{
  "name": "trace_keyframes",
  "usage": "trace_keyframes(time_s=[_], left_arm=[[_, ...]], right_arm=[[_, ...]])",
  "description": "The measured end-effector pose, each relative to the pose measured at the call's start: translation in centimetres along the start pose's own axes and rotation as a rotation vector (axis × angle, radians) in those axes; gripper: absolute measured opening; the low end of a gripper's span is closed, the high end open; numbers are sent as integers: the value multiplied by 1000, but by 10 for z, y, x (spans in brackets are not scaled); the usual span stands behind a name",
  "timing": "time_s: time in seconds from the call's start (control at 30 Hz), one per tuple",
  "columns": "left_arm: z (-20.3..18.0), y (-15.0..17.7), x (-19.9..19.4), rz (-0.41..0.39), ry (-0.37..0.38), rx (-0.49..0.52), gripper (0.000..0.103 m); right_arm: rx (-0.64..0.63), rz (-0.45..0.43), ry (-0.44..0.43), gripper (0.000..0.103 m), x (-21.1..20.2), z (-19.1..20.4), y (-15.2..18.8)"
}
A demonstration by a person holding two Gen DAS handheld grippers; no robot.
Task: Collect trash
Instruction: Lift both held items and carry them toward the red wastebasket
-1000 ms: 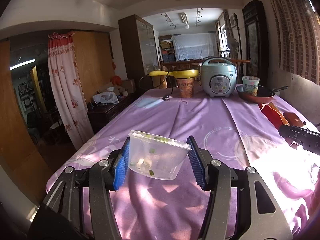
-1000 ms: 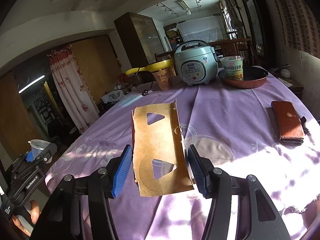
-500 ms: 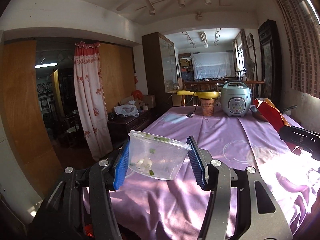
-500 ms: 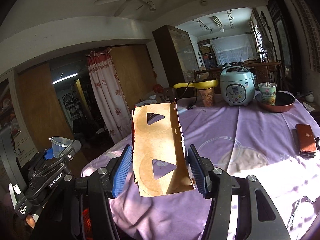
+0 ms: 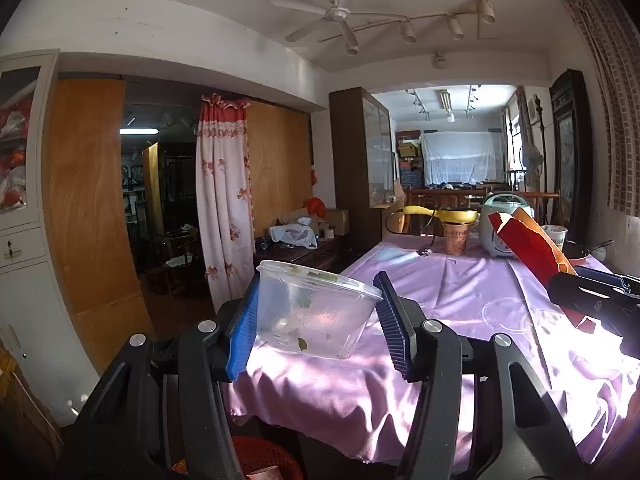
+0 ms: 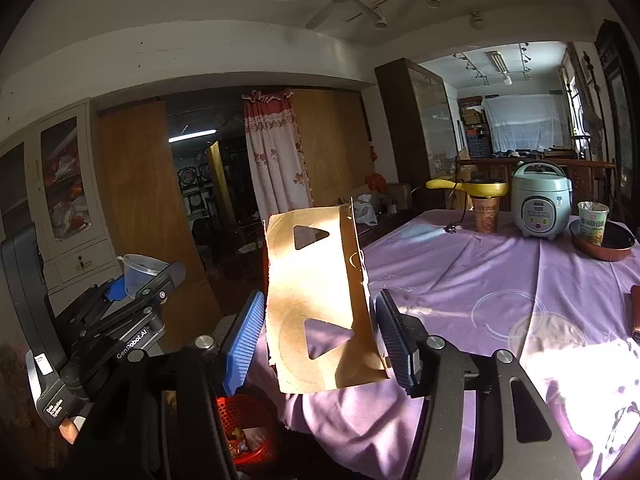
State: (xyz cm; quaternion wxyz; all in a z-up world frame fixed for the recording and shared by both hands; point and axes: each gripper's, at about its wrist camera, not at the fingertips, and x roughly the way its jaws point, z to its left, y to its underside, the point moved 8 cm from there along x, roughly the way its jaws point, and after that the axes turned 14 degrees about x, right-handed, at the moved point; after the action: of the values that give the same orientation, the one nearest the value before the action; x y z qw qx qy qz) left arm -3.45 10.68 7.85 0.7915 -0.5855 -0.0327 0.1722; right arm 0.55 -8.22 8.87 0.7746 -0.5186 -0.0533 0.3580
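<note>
My left gripper (image 5: 316, 324) is shut on a clear plastic container (image 5: 312, 316) with food scraps, held in the air off the near left corner of the table. It also shows in the right wrist view (image 6: 140, 270). My right gripper (image 6: 320, 336) is shut on a brown cardboard sleeve (image 6: 320, 300) with triangular cut-outs, held upright over the table's near edge. The sleeve shows red and orange in the left wrist view (image 5: 532, 240). A red mesh trash basket (image 6: 244, 436) with rubbish stands on the floor below both grippers (image 5: 264, 456).
The table under a purple cloth (image 6: 500, 280) carries a rice cooker (image 6: 540, 204), two cup-noodle tubs (image 6: 486, 216) (image 6: 593, 222), a red pan (image 6: 604, 246) and a brown wallet (image 6: 635, 312). A floral curtain (image 5: 224, 216), wooden panels and a cabinet stand left.
Both grippers have pulled back from the table and lifted with their loads. The table's near edge and the red basket on the floor have come into view.
</note>
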Motion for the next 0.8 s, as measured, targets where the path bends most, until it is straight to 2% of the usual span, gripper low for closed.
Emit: trace_keyframes(time_s=[0.23,0.6,0.8], left_arm=[[42,35,0,84,-57,-37,55],[105,107,39,277,-103,-151,55],[147,172,66,445,-104,-230,55]], right_arm=[[-55,70,-60,57,19,45,22],[-115,251,-125,57,88,98,65],[-134,367,-147,57,131,111,101]])
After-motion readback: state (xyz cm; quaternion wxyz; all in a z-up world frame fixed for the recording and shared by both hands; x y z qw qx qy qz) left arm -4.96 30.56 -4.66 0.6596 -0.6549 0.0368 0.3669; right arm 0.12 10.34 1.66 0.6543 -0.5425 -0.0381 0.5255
